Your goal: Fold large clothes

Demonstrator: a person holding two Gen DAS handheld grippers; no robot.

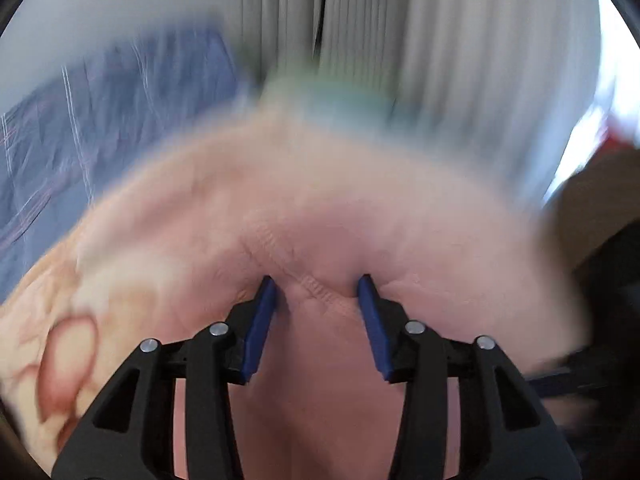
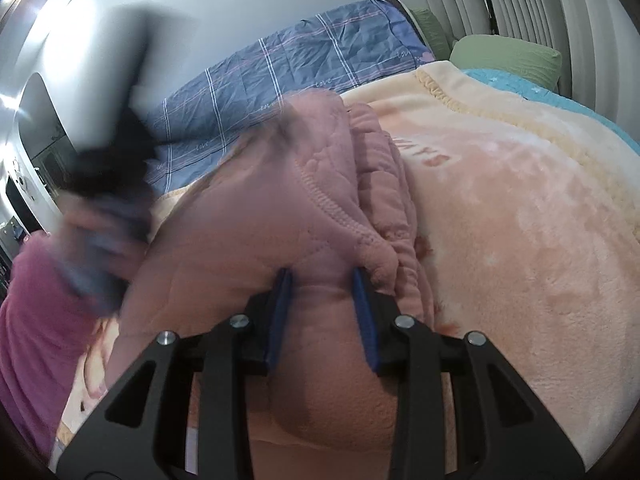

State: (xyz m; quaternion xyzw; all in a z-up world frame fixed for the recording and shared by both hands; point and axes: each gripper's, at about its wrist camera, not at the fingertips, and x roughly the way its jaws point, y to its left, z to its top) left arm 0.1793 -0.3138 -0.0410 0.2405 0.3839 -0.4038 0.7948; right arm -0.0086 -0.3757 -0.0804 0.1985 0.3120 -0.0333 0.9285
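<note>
A thick pink quilted garment (image 2: 280,216) lies bunched on a peach fleece blanket (image 2: 520,240). My right gripper (image 2: 320,276) is shut on a fold of the garment, with fabric filling the gap between its blue pads. My left gripper (image 1: 316,282) is shut on a stitched seam of the same pink garment (image 1: 320,216). The left wrist view is heavily motion blurred. The left gripper also shows in the right wrist view (image 2: 116,184) as a dark blur at the garment's left side.
A blue checked sheet (image 2: 288,68) covers the far side of the bed. Green pillows (image 2: 508,56) and a turquoise cover (image 2: 532,88) lie at its head, with pale curtains (image 1: 440,40) behind. A person's magenta sleeve (image 2: 36,300) is at the left.
</note>
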